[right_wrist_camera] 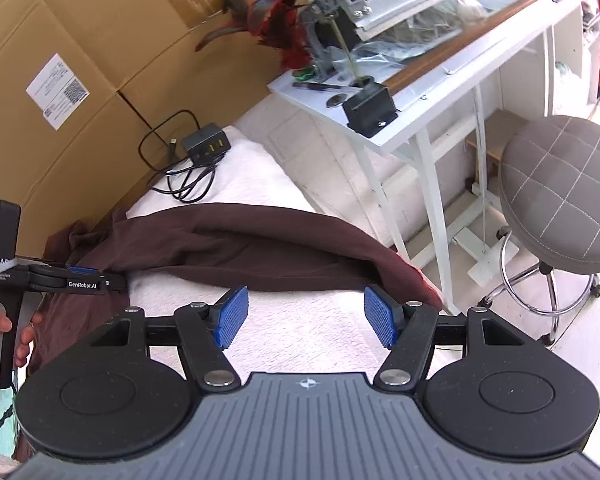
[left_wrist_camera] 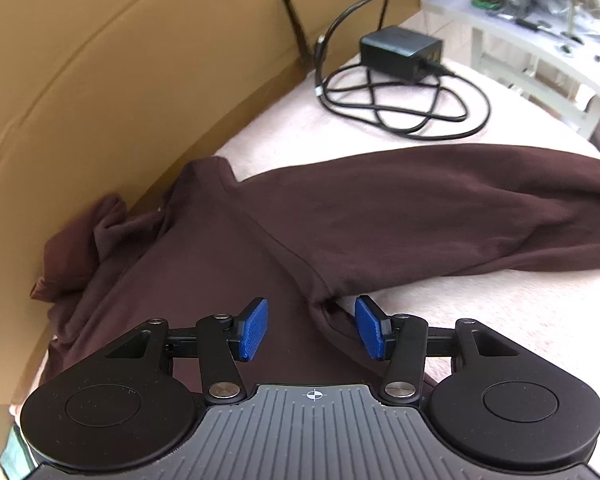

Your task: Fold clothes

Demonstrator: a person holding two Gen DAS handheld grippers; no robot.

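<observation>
A dark brown long-sleeved top (left_wrist_camera: pixel 228 248) lies on a pale fluffy blanket (left_wrist_camera: pixel 500 312), its hood or collar bunched against the cardboard at the left. One sleeve (left_wrist_camera: pixel 440 208) stretches out to the right. My left gripper (left_wrist_camera: pixel 311 328) is open just above the armpit where sleeve meets body. In the right wrist view the sleeve (right_wrist_camera: pixel 260 248) lies across the blanket (right_wrist_camera: pixel 300 328), its cuff end at the blanket's right edge. My right gripper (right_wrist_camera: pixel 306 316) is open and empty over bare blanket just in front of the sleeve. The left gripper also shows in the right wrist view (right_wrist_camera: pixel 80 276).
A black power adapter (left_wrist_camera: pixel 400 52) with coiled cable (left_wrist_camera: pixel 400 104) lies on the blanket behind the sleeve. Cardboard boxes (right_wrist_camera: pixel 80 80) wall the far left side. A white cluttered desk (right_wrist_camera: pixel 420 92) and a grey stool (right_wrist_camera: pixel 560 196) stand to the right, beyond the blanket's edge.
</observation>
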